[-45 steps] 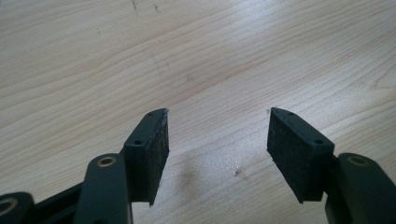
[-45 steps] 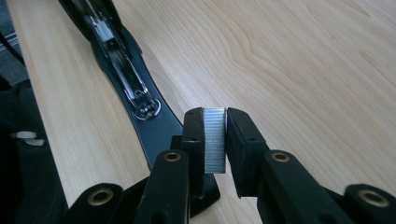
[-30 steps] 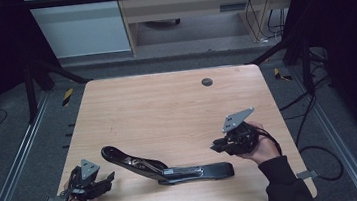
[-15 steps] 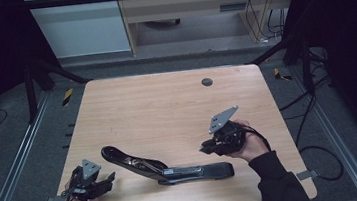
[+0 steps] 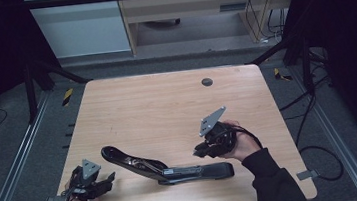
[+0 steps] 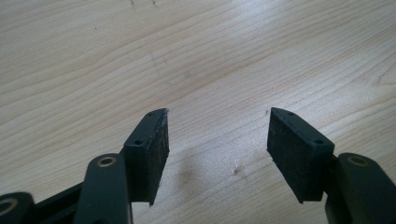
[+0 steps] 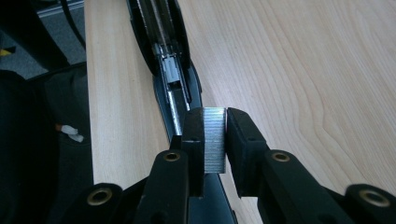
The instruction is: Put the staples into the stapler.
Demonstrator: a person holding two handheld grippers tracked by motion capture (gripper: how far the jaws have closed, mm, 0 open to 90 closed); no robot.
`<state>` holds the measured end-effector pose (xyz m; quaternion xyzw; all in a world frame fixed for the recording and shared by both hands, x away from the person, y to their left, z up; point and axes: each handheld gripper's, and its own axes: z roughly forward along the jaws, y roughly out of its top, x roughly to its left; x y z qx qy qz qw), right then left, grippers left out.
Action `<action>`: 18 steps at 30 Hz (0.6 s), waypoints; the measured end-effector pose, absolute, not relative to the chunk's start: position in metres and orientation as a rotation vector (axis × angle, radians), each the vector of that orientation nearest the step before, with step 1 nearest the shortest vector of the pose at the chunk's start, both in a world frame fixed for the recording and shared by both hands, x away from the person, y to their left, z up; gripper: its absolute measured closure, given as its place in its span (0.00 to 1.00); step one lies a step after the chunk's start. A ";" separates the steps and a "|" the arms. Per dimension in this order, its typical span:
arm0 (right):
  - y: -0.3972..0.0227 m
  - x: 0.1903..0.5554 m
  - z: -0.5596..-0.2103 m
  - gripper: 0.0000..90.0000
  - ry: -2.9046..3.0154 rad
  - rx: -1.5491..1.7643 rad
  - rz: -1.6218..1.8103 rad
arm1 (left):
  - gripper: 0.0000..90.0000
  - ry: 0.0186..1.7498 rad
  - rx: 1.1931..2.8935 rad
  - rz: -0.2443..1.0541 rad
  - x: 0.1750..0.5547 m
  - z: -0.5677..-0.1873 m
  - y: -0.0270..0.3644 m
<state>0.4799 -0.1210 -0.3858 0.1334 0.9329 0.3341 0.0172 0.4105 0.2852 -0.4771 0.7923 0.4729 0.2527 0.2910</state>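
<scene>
Tools flank an opened black stapler lying along the near edge of the wooden desk. Left of the stapler, the left tool rests low on the desk with its jaws spread wide and nothing between them, only bare wood showing in the left gripper view. Over the stapler's right end, the right tool pinches a silver strip of staples held upright, directly above the open magazine channel. Judging by this alignment, loading looks to be the step in hand: the strip should be lowered straight, legs down, in line with the channel, and released only once seated. The left tool, near the stapler's left end, could steady it.
</scene>
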 end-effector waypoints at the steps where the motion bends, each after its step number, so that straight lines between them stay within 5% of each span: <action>1: -0.119 0.480 -0.386 0.86 2.907 0.407 1.035 | 0.42 1.260 2.114 0.674 0.410 -0.477 0.285; 18: -0.092 0.481 -0.394 0.86 2.975 0.291 0.972 | 0.43 1.258 2.122 0.669 0.411 -0.477 0.285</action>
